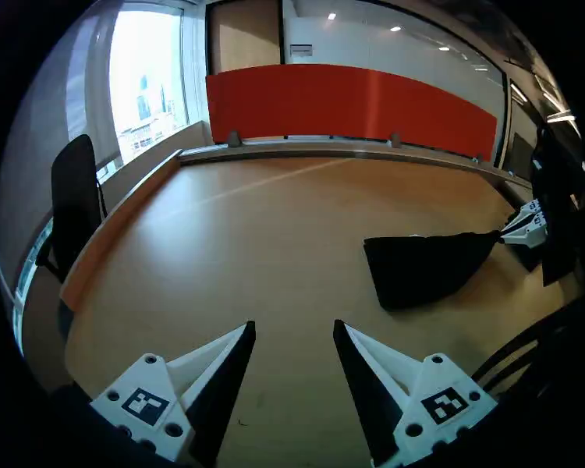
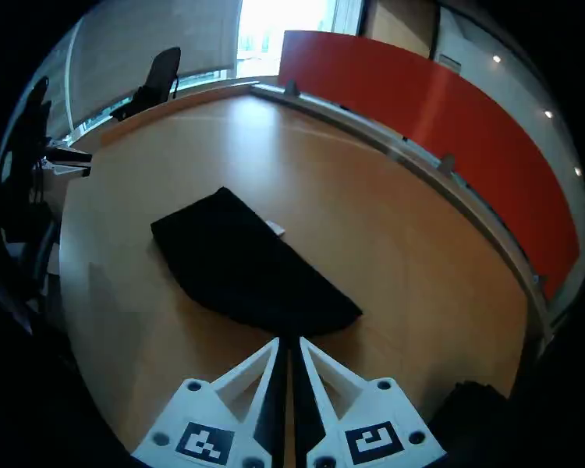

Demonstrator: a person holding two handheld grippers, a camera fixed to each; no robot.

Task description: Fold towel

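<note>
Wooden table (image 1: 238, 234) lies under our left tool (image 1: 292, 326), whose jaws stand wide apart, gripping and touching nothing. To its right we see the black towel (image 1: 429, 269) lying on the table, one corner raised to a point. There our right tool (image 2: 290, 342) is closed, both fingers pinching that corner.

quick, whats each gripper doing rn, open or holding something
Left gripper: open, holding nothing.
Right gripper: shut on the edge of the black towel.
</note>
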